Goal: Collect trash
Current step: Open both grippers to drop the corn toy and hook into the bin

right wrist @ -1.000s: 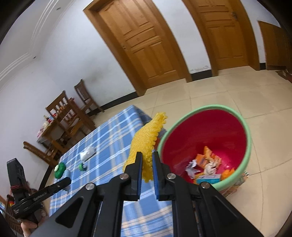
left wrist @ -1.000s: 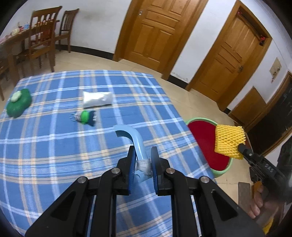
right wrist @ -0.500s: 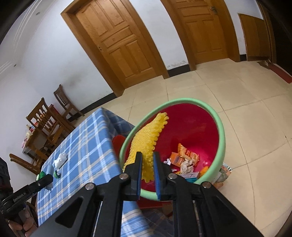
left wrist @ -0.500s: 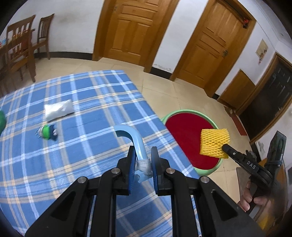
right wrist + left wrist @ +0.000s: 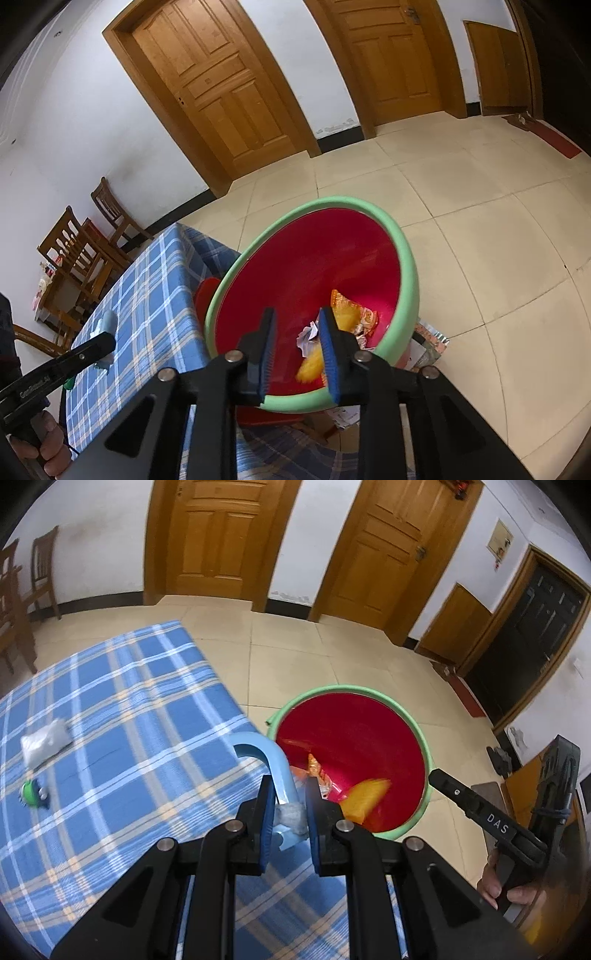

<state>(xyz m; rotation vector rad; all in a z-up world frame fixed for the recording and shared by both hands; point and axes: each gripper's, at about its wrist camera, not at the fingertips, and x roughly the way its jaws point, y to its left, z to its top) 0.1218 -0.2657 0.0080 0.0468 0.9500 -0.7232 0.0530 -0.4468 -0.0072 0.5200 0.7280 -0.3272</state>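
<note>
Trash basin (image 5: pixel 424 746), red inside with a green rim, stands on the floor just beside the bench (image 5: pixel 110 709) corner. Left tongs (image 5: pixel 290 812) are clamped on a pale blue curved plastic strip (image 5: pixel 273 764) with crumpled white wrap at its base; its long axis rises away from the tongs and hooks back toward the bench. It looks light and stiff, best held low as now. Right tongs (image 5: pixel 297 350) are opening over the basin, nothing between them; the yellow foam net (image 5: pixel 312 363), soft and light, lies blurred inside the basin.
</note>
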